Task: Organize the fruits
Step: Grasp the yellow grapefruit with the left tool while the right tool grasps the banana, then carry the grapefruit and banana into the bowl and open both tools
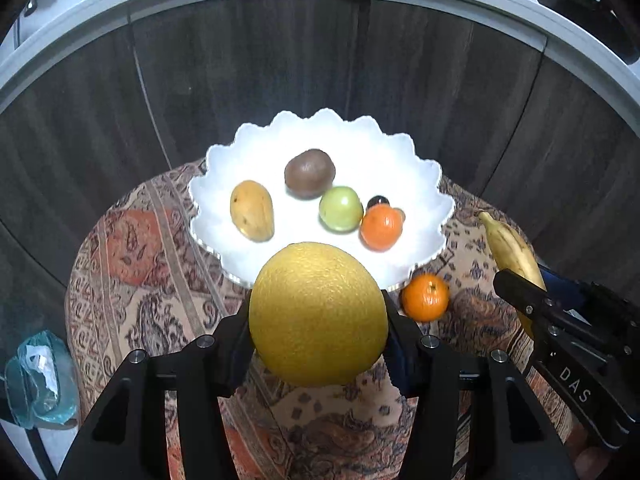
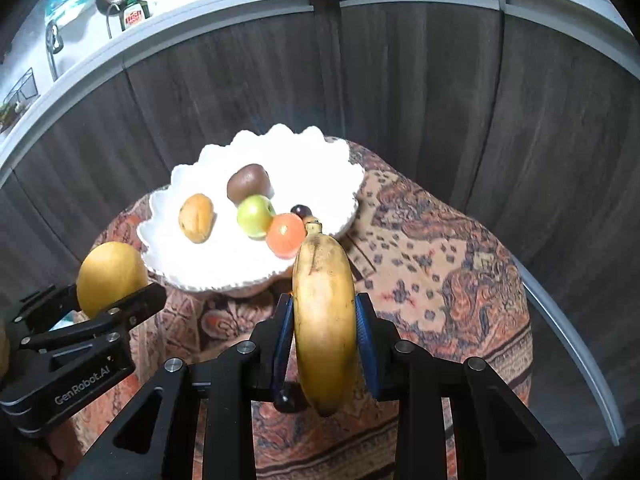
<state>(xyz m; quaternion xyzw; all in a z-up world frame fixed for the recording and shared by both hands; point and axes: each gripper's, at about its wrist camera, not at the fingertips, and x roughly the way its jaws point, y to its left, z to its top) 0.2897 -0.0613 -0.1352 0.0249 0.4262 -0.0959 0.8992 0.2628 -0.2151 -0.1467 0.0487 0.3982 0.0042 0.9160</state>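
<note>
My left gripper is shut on a large yellow grapefruit, held just before the near rim of the white scalloped bowl. In the bowl lie a mango, a brown kiwi, a green apple, an orange and a dark grape. A second orange sits on the cloth beside the bowl. My right gripper is shut on a banana, held right of the bowl. The grapefruit and left gripper show at the left.
The bowl stands on a small round table with a patterned cloth. Dark wood cabinet fronts curve behind it under a white counter. A bluish plastic bag lies low on the left.
</note>
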